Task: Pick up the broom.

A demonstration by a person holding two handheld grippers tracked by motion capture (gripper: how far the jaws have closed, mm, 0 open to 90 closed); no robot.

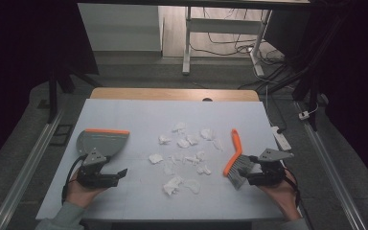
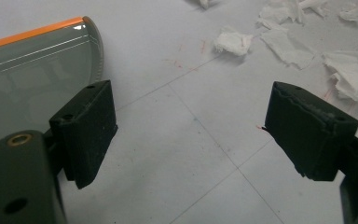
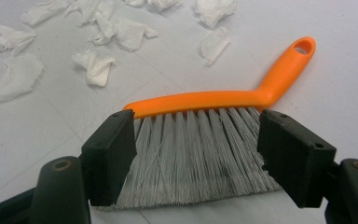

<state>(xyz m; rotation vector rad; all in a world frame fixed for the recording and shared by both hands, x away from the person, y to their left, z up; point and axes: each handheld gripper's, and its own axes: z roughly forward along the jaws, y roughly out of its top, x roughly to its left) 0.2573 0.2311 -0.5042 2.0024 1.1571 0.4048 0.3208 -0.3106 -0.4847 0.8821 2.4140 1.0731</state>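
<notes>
From the high view, I hold my left hand-held gripper point(image 1: 117, 173) at the near left of the white table point(image 1: 139, 112), its jaws spread apart and holding nothing, just in front of a grey dustpan point(image 1: 100, 142) with an orange front edge. My right hand-held gripper point(image 1: 244, 173) sits at the near right, against the grey bristles of an orange-backed brush point(image 1: 233, 155) whose handle angles away toward the far side. Torn scraps of white paper point(image 1: 182, 158) lie scattered across the middle of the table between dustpan and brush.

In the left gripper view, my two black jaws stand wide, with bare table between them. The dustpan point(image 2: 32, 74) lies just beyond the left jaw, glossy grey with a thin orange strip along its far edge. Crumpled paper scraps point(image 2: 303, 32) lie ahead to the right.

In the right gripper view, my jaws flank the brush's point(image 3: 200, 100) bristle block, one at each end, wide apart; whether they press on it I cannot tell. The bristles are pale grey and fan toward me, darker at the right; the curved orange handle ends in a hanging hole. Paper scraps point(image 3: 98, 65) lie beyond.
</notes>
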